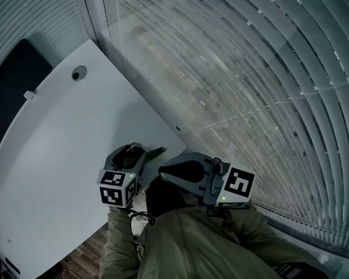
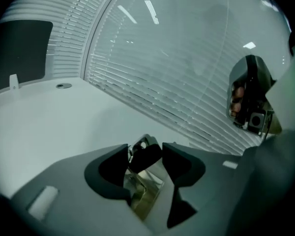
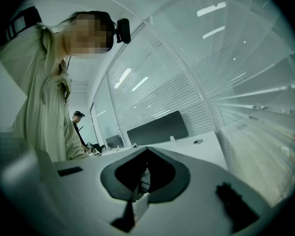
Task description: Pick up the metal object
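The metal object (image 2: 144, 183) is a shiny folded plate with a dark upper part that has a hole in it. It sits between the jaws of my left gripper (image 2: 145, 150), and the dark part fills the gap and touches both pads. In the head view the left gripper (image 1: 136, 153) hovers over the near edge of the white desk (image 1: 58, 156) and hides the object. My right gripper (image 1: 163, 170) is just to its right, close to my jacket, with its tips meeting (image 3: 147, 149) and nothing pinched. Its body (image 2: 250, 100) also shows at the right of the left gripper view.
A glass wall with blinds (image 1: 250, 68) runs along the desk's right side. A round cable grommet (image 1: 78, 73) and a dark partition screen (image 1: 17, 86) are at the far end. Wooden floor (image 1: 84, 254) shows below the desk edge. Another person (image 3: 78, 127) stands far off.
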`<state>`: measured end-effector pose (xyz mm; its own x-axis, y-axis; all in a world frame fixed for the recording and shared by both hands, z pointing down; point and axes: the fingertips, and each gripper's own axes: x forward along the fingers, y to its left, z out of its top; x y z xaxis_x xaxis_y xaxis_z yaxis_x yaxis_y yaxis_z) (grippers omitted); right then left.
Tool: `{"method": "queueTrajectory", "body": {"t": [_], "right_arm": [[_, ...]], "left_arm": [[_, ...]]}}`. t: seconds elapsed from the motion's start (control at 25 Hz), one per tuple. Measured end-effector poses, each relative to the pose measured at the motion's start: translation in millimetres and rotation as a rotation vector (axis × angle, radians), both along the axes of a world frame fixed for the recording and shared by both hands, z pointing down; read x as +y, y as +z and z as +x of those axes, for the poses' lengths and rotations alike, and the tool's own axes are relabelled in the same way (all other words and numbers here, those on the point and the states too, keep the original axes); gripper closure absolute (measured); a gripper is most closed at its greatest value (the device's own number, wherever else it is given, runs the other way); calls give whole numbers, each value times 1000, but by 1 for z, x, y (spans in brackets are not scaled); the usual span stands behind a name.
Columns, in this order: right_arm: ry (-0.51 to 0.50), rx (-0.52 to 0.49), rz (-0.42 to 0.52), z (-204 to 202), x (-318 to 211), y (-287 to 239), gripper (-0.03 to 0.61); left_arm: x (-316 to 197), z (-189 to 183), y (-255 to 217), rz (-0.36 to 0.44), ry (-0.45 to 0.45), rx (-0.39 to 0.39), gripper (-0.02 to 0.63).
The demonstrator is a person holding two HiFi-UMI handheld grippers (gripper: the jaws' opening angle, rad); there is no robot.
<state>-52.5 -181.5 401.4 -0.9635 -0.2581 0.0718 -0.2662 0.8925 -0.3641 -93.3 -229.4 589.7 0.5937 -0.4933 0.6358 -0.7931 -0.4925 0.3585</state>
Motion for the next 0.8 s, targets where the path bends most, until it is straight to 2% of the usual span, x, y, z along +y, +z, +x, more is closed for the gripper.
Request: {"method": "queueTrajectory", "body": {"t": [0.04, 0.24, 0.32, 0.4, 0.56, 0.8], "right_arm": [[-1, 5, -5, 1, -1, 1, 574], [-8, 1, -7, 1, -3, 2, 574], [-12, 3, -3, 1, -5, 1, 574], [-12, -1, 1, 0, -7, -3, 574], [-21, 2, 31, -2, -9, -12, 574], [-61, -28, 98, -7, -11, -32, 574]], "left_arm": [[1, 4, -2, -6, 10, 11, 418], [4, 10, -7, -43, -18, 96, 475], [4, 7, -11, -36, -48, 130, 520], [6, 3, -15, -18, -64, 135, 535], [8, -8, -38, 61, -70, 138, 543], [1, -30, -102, 260, -106, 138, 546]]}}
